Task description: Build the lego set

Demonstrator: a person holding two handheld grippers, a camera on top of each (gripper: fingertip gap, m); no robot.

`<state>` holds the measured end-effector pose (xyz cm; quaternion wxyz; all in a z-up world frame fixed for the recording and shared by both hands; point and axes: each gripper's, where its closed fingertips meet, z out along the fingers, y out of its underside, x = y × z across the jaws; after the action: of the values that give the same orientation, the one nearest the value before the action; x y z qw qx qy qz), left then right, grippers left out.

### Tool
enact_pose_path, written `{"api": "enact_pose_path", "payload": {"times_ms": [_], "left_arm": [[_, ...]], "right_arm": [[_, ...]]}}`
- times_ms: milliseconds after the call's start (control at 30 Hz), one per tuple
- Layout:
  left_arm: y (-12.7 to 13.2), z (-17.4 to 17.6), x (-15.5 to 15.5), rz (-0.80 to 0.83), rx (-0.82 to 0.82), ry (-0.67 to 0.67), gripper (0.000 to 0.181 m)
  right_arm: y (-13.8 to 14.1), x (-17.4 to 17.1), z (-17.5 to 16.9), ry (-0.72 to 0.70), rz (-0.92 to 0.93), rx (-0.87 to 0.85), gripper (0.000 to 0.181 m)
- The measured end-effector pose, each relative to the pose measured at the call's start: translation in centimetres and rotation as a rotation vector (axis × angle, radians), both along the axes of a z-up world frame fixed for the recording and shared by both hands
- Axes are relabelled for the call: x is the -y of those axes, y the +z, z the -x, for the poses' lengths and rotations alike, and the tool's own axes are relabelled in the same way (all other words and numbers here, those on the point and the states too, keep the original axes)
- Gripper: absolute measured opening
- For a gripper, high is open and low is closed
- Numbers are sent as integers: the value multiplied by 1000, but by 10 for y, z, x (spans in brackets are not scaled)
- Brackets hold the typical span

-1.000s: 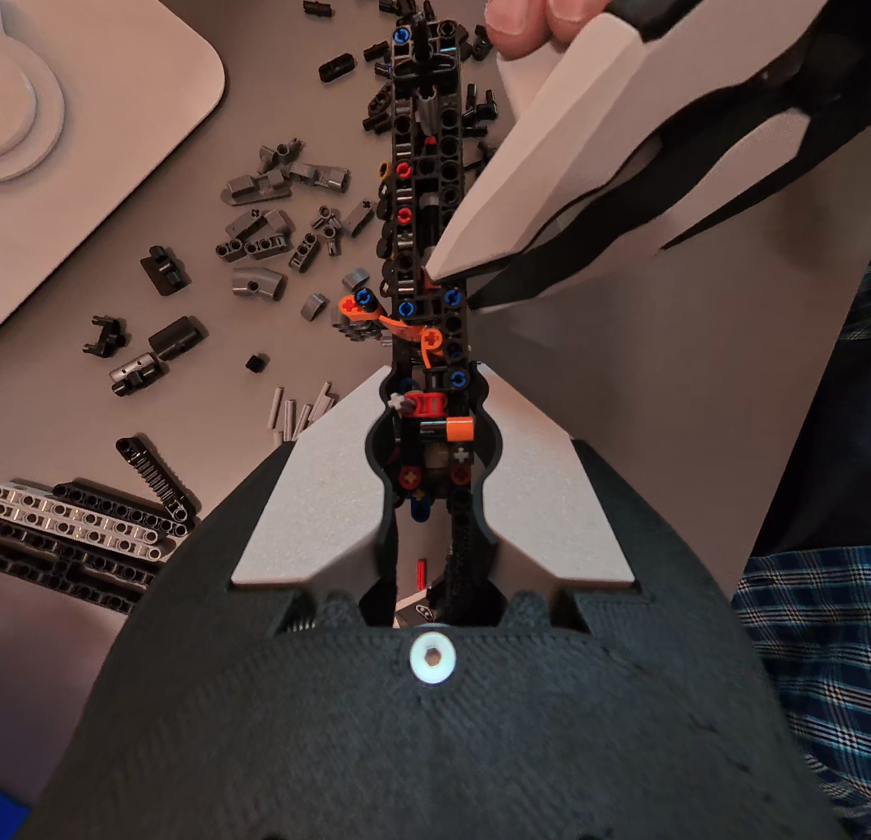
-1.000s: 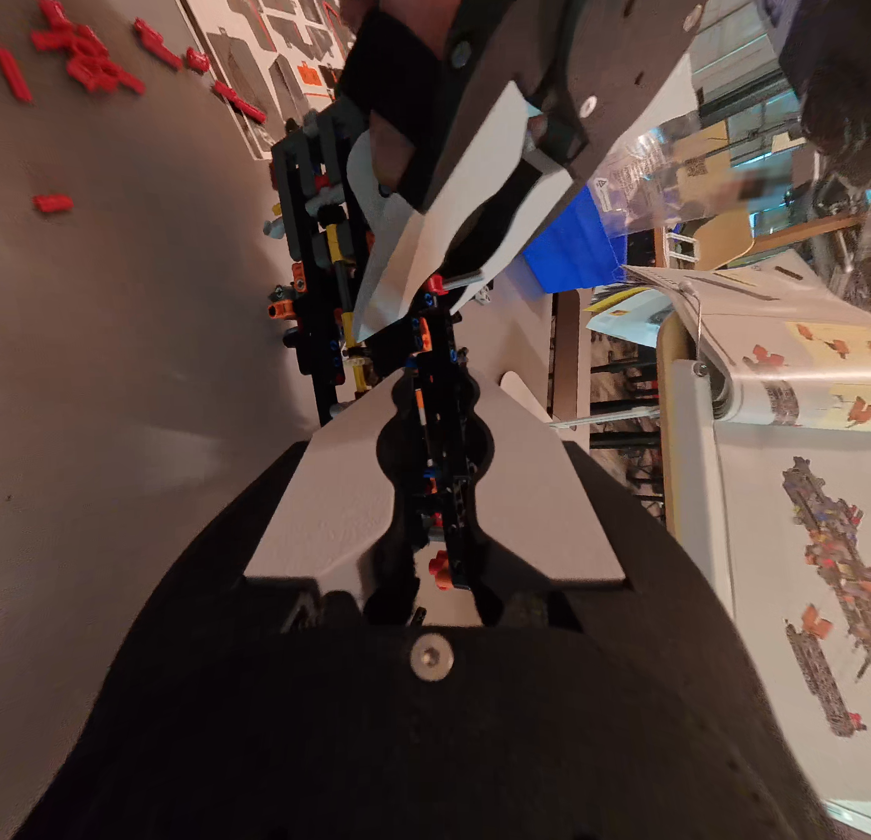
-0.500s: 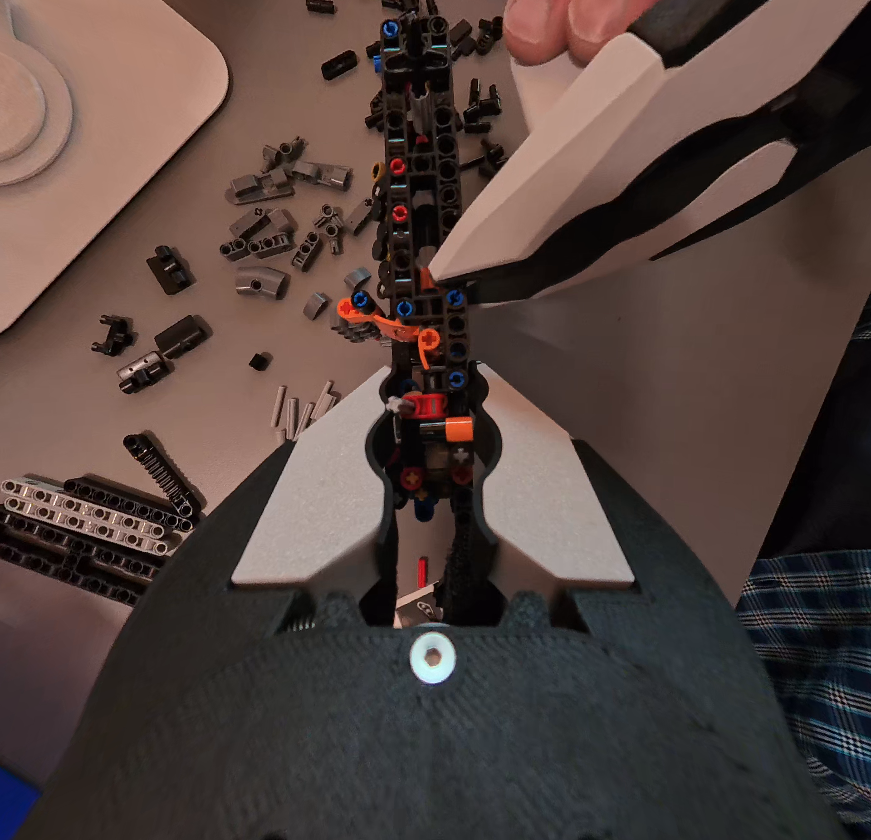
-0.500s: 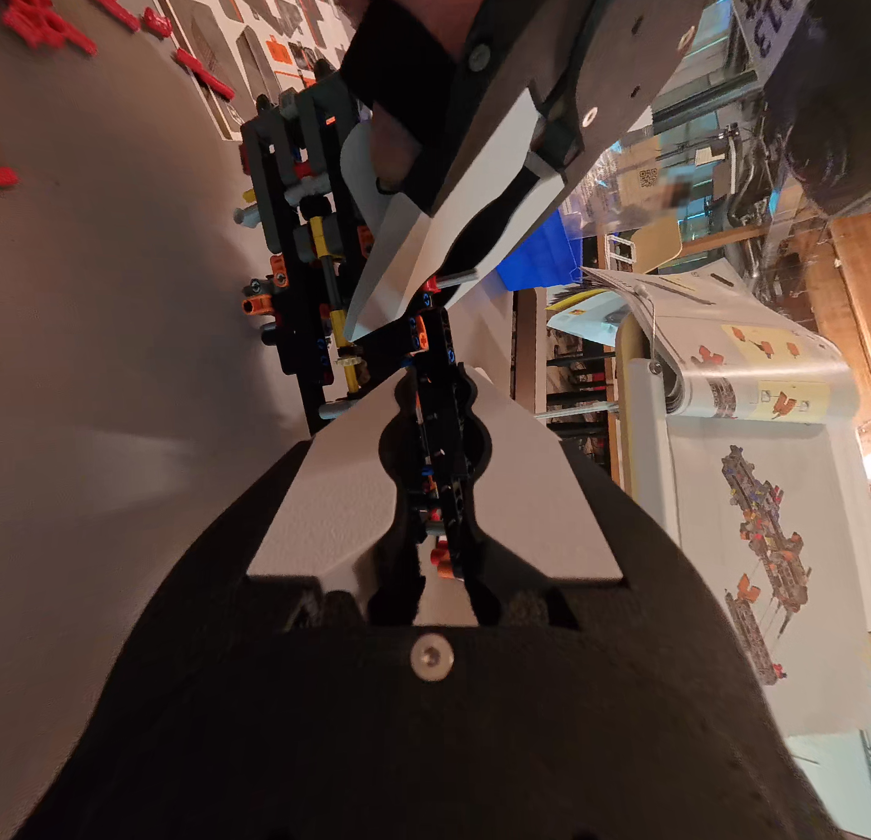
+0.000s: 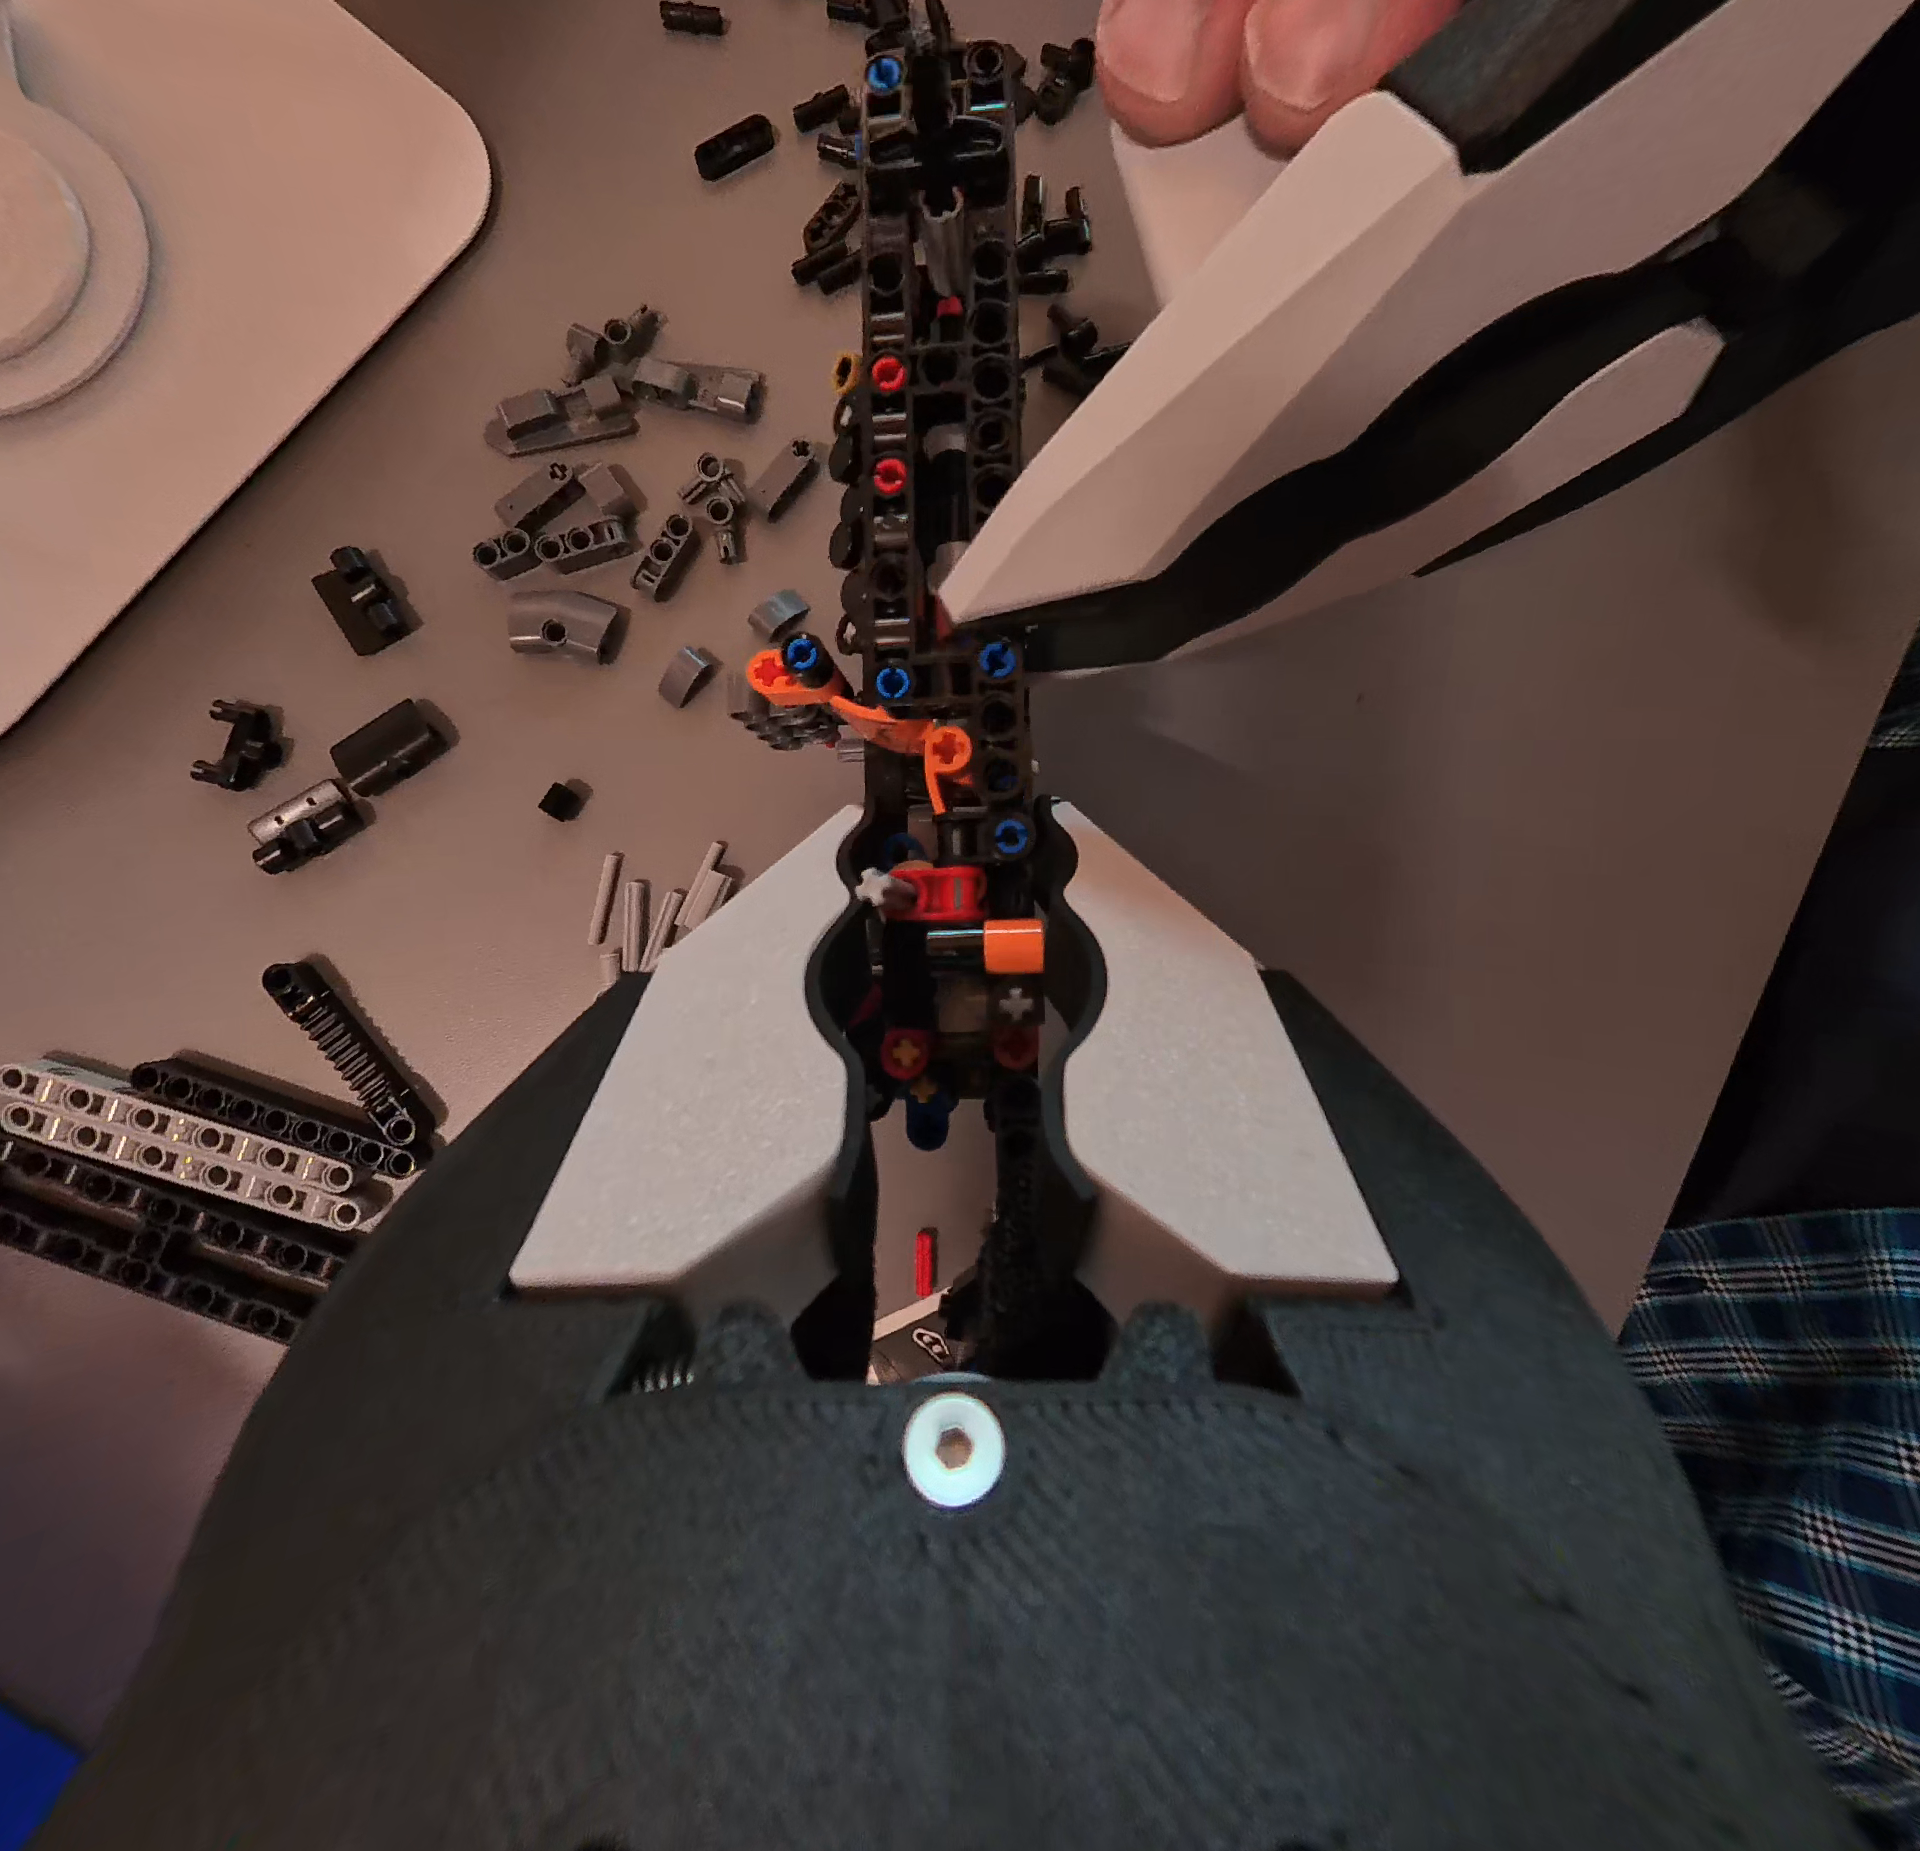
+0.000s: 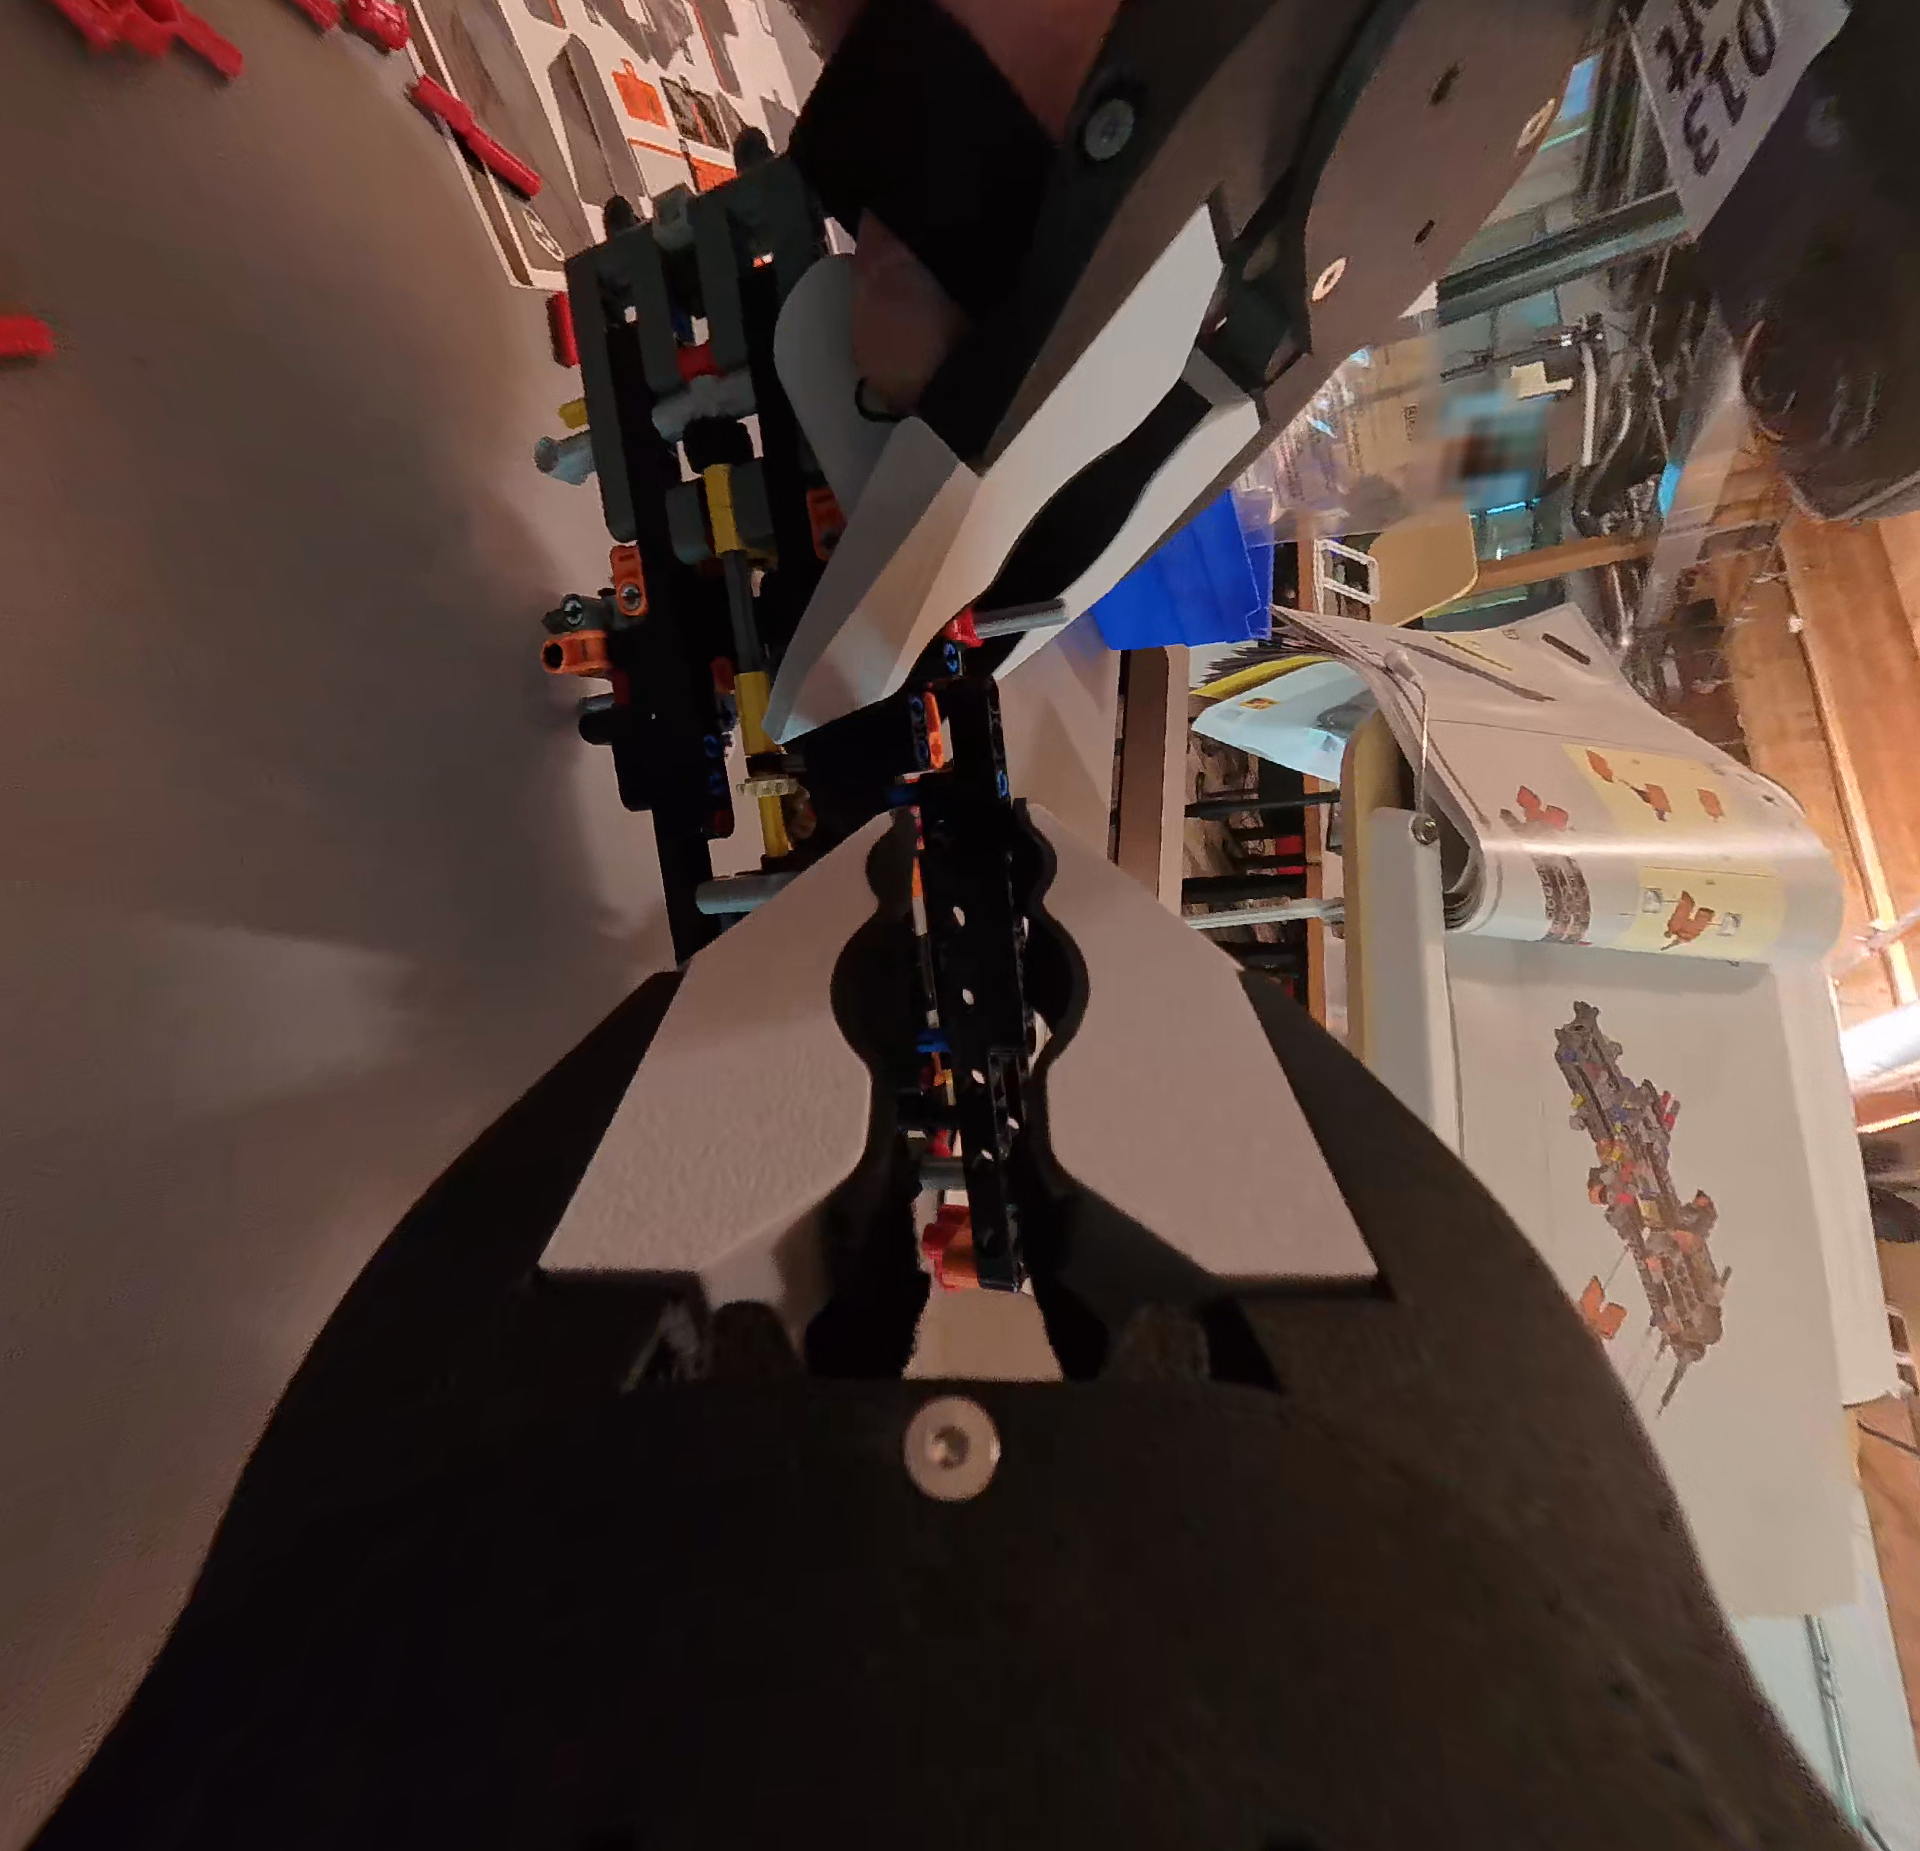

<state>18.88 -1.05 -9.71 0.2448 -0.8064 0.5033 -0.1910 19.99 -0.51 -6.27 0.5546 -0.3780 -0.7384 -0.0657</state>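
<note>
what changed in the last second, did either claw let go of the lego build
No. The left claw and right claw both stay shut on the lego build. In the right wrist view the build has tilted and swung a little, with the red pieces sliding toward the upper left. The loose parts lie unchanged.

Your work surface is a grey-brown counter (image 5: 1351,866) under warm, dim light. Beyond its far edge you see a blue bin (image 6: 1195,575), a tan chair (image 6: 1423,565) and wooden panelling (image 6: 1829,658). The glazed partition (image 6: 1538,232) behind them is blurred.
</note>
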Motion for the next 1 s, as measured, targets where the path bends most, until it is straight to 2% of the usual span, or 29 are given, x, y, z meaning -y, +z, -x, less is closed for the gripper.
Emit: {"api": "enact_pose_path", "payload": {"times_ms": [400,500,1000], "left_arm": [[0,-1,1,-2,4,-6,27],[0,-3,3,3,11,-14,27],[0,-4,3,5,18,-11,28]], "right_arm": [[0,-1,-2,-28,-12,-2,15],[1,-3,-2,-66,-64,-5,14],[0,3,-8,-32,-108,1,14]]}}
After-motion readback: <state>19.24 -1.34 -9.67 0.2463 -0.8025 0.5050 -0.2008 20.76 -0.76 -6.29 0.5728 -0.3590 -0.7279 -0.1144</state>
